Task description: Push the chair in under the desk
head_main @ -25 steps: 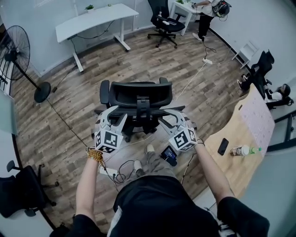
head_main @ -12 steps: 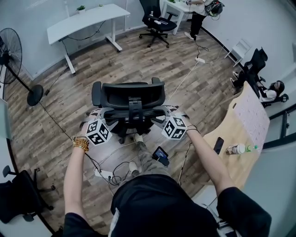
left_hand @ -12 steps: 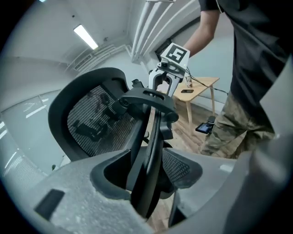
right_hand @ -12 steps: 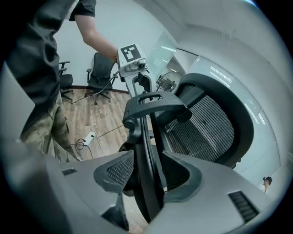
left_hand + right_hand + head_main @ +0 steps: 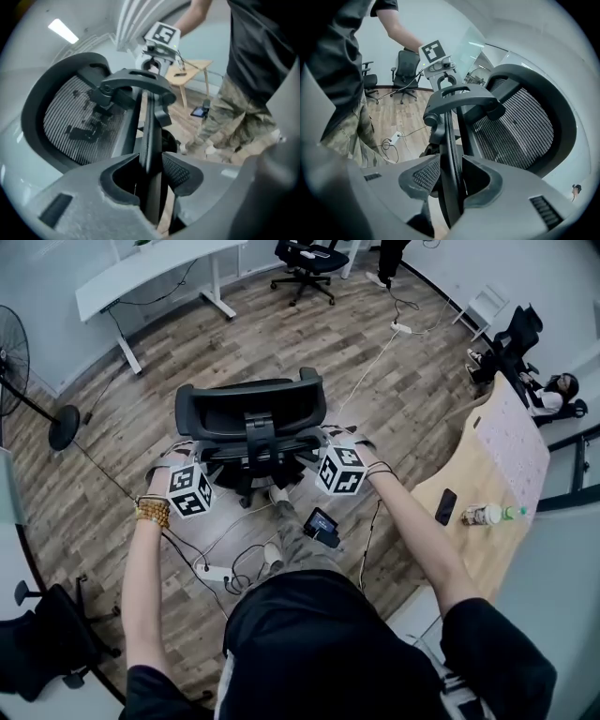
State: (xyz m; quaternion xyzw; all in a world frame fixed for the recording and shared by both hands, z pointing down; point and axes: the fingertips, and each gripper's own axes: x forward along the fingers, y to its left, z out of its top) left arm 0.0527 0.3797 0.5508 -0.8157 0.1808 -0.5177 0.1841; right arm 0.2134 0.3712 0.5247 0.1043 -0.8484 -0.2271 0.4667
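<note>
Now, your left tongs [image 5: 150,172] have just been closing, and they are clenched on a thin dark rim [image 5: 149,133] of the chair [image 5: 248,409]. The rim runs straight up between the two pads, and the ribbed pad [image 5: 177,169] presses against its side. Your right tongs [image 5: 451,180] have just been closing too, and they grasp the same kind of dark rim at the opposite side of the chair's back. The mesh panel [image 5: 520,126] shows just beyond that grip.

In the head view your two arms reach forward and down, roughly side by side, with the chair's back between them. Your left hand [image 5: 161,482] sits low at the chair's left side, with a beaded bracelet [image 5: 150,514] on the wrist and the marker cube [image 5: 190,490] turned up toward you. Your right hand [image 5: 370,465] sits at the chair's right side, slightly farther forward in the picture. Both tongs slope downward onto the chair.

The chair stands out on the wooden floor [image 5: 281,324] directly in front of your feet, with its back toward you. It is well apart from the wooden table [image 5: 473,474] at your right, which carries a phone [image 5: 446,506] and a bottle [image 5: 487,515]. It is also far from the white table [image 5: 141,273] by the far wall.
</note>
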